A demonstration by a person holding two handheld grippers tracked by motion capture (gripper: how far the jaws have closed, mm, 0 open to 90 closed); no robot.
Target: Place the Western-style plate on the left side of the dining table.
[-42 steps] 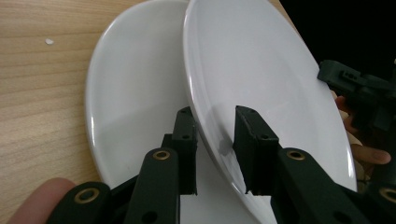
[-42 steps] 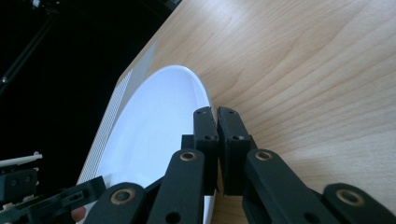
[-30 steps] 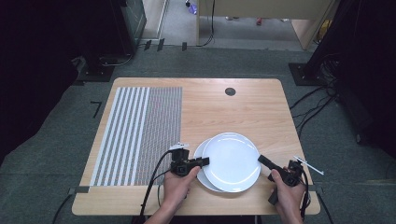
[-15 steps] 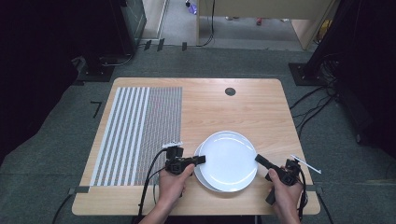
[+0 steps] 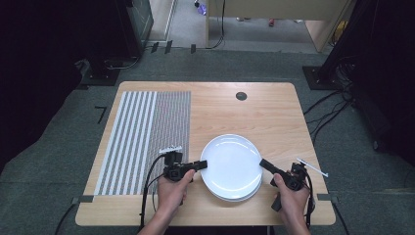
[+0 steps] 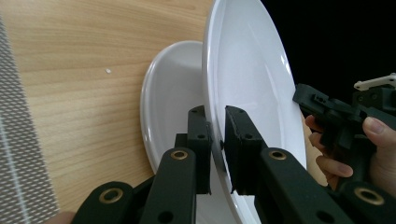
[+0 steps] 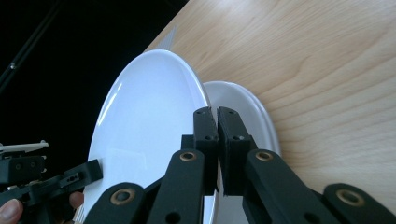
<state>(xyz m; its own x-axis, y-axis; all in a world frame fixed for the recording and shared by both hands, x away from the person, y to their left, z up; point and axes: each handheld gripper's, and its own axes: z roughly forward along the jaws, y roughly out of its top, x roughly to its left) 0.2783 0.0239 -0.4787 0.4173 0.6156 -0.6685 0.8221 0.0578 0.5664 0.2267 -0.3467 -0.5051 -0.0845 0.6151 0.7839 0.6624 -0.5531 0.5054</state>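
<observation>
Two plates share my work area, and everything hangs on parting them. The counter (image 5: 274, 112) is the biggest thing here, pale wood, with a striped mat (image 5: 147, 132) covering its left part and a small dark hole (image 5: 241, 96) near the far edge. On the near half, right of the mat, sits the top plate (image 5: 230, 159), white and round, held over the bottom plate (image 5: 235, 196), whose rim peeks out along the near edge.

A second ago the two plates lay stacked together and lower toward me; now the top one has come up and drifted a little away from me, and in the left tool view I see open space between it and the plate beneath. I judge the lift is under way and the separation has worked, so what remains is carrying it clear and setting it down somewhere.

My left tool (image 5: 200, 164) has just finished closing, and it is clenched on the top plate's left rim, a jaw on each face. My right tool (image 5: 263, 162) is clenched on the opposite rim, its jaws nearly meeting over the thin edge in its own view. A small white stick (image 5: 313, 169) lies on the counter just right of my right hand.
</observation>
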